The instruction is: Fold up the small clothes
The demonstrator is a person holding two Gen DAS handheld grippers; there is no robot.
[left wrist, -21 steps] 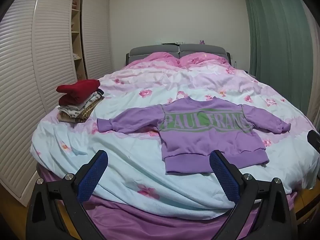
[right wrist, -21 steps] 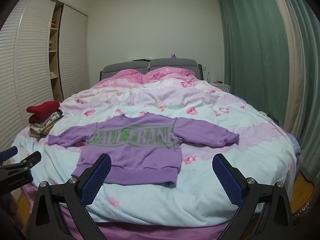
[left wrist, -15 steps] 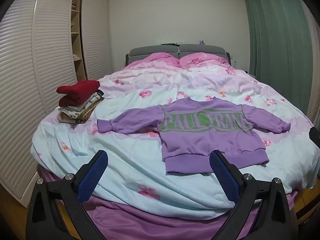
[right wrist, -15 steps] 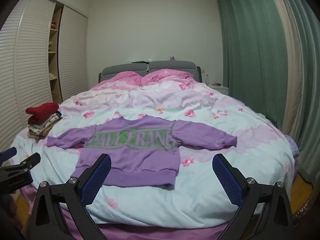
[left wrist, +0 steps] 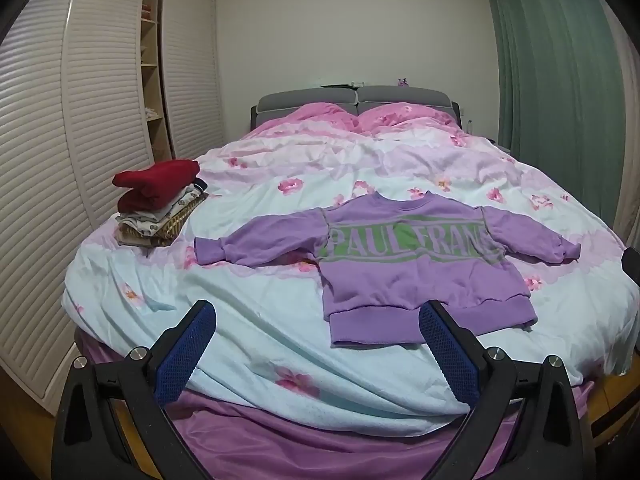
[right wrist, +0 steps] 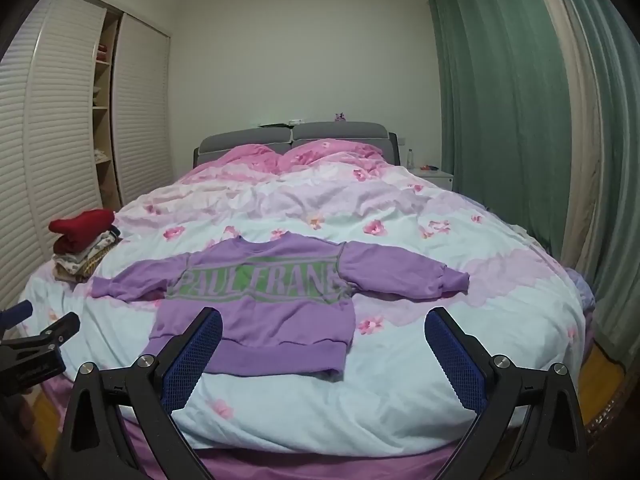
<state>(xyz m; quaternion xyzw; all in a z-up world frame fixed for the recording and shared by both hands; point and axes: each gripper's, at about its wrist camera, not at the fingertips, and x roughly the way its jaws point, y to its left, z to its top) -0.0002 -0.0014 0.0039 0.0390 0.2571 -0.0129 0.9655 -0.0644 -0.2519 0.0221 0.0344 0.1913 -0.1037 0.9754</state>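
Note:
A small purple sweatshirt (left wrist: 404, 264) with green lettering lies flat, front up, sleeves spread, on the bed; it also shows in the right wrist view (right wrist: 264, 304). My left gripper (left wrist: 316, 332) is open and empty, held off the foot of the bed, left of the sweatshirt's hem. My right gripper (right wrist: 324, 332) is open and empty, held off the foot of the bed, by the hem's right corner. The left gripper's tip shows at the left edge of the right wrist view (right wrist: 40, 340).
A stack of folded clothes (left wrist: 160, 204) topped by a red garment sits at the bed's left edge. The floral duvet (left wrist: 248, 304) covers the bed. White louvred wardrobe doors (left wrist: 52, 160) stand at left, green curtains (right wrist: 520, 120) at right, a nightstand (right wrist: 434, 176) beyond.
The right wrist view has tilted up, so the bed sits lower in frame. The left view has barely shifted. Both grippers stay open; the sweatshirt has not moved.

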